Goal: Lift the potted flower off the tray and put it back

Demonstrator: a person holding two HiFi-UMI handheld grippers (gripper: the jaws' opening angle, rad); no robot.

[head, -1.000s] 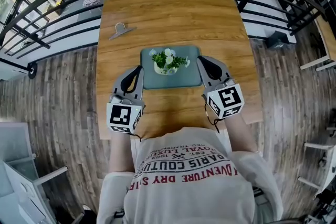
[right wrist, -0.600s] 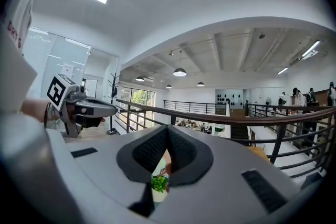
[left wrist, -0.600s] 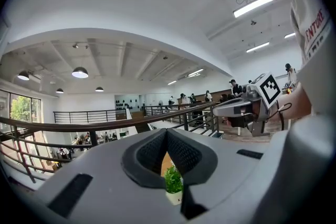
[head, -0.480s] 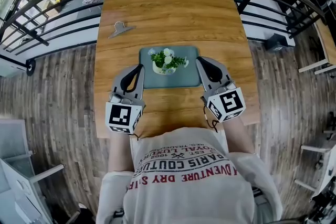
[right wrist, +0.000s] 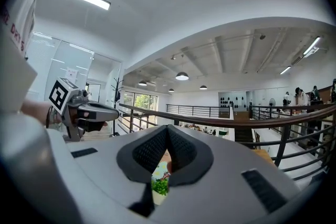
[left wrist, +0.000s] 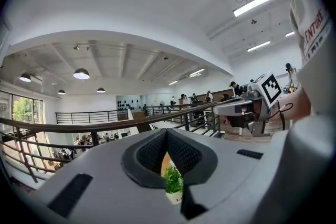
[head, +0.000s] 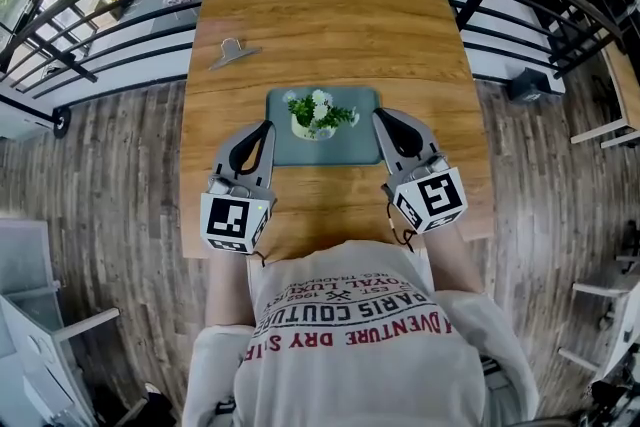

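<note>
Grey right hand-held gripper (head: 380,115) sits closed beside tray (head: 356,148).

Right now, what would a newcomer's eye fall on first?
The potted flower, white blooms over green leaves, stands on the grey tray at the middle of the wooden table. Next come the two closed claws flanking that tray: the left claw beside its left edge, the right claw beside its right.

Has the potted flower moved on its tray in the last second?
No. The flower stands at the same spot on the tray as before.
</note>
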